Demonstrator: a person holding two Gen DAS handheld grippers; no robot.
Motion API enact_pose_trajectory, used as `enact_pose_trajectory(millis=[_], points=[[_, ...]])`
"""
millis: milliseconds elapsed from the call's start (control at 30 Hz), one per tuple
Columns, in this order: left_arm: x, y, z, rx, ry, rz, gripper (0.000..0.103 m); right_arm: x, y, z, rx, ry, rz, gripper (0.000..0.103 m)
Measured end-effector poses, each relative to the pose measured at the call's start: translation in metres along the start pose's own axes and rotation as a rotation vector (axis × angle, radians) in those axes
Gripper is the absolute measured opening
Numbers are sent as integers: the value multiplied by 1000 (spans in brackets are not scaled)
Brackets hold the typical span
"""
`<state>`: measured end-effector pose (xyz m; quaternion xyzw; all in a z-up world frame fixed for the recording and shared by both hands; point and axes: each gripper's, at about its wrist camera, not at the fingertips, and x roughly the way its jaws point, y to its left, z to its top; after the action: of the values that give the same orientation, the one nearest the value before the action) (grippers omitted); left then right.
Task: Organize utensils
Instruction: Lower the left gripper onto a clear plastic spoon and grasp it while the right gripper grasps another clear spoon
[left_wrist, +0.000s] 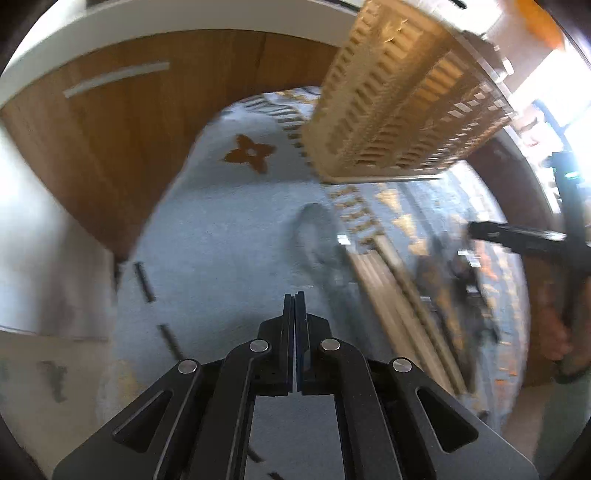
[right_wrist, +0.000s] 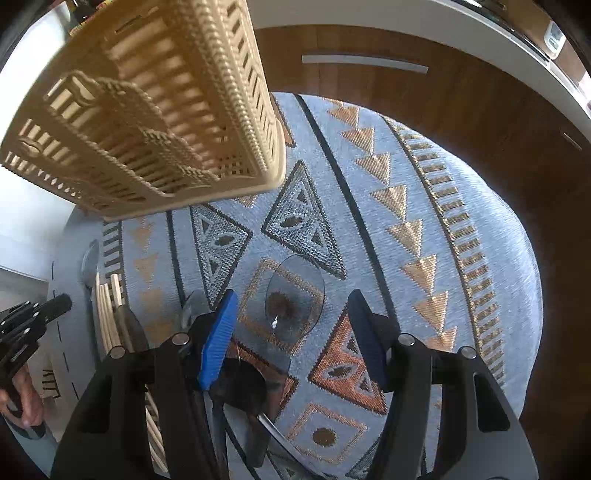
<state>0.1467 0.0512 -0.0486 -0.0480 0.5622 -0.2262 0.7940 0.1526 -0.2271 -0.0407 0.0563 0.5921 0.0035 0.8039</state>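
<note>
My left gripper (left_wrist: 295, 297) is shut with nothing between its pads, hovering over the blue-grey patterned cloth (left_wrist: 229, 229). Just ahead of it lies a blurred metal spoon (left_wrist: 317, 236), with wooden chopsticks (left_wrist: 399, 302) to its right. My right gripper (right_wrist: 291, 332) stands open, pointing down at the cloth (right_wrist: 424, 221). A clear plastic spoon (right_wrist: 295, 295) lies between its blue pads (right_wrist: 218, 339), which do not touch it. A black utensil (right_wrist: 240, 384) and a knife blade (right_wrist: 280, 432) lie under the left finger. The chopsticks (right_wrist: 107, 314) and metal spoon (right_wrist: 90, 262) are at the left.
A beige slotted utensil basket (left_wrist: 399, 103) (right_wrist: 147, 110) stands on the cloth beyond both grippers. Wooden cabinet fronts (left_wrist: 110, 140) (right_wrist: 480, 122) border the cloth. The other gripper (left_wrist: 517, 236) (right_wrist: 37, 317) and a hand (right_wrist: 22, 402) show at each view's edge.
</note>
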Motion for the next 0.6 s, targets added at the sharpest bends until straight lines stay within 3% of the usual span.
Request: enact_pose_trajectory(millis=[33, 67, 133, 467, 600], points=[[-3, 0, -1, 12, -1, -17, 4, 1, 0, -1, 0, 0, 4, 58], [-4, -4, -1, 26, 0, -20, 14, 2, 0, -2, -1, 1, 5, 58], [0, -15, 1, 59, -5, -6, 21, 1, 0, -4, -2, -1, 2, 58], [28, -58, 7, 143, 18, 211, 21, -13, -7, 2, -15, 11, -14, 58], [25, -60, 9, 144, 1, 252, 11, -10, -1, 4, -23, 37, -3, 58]])
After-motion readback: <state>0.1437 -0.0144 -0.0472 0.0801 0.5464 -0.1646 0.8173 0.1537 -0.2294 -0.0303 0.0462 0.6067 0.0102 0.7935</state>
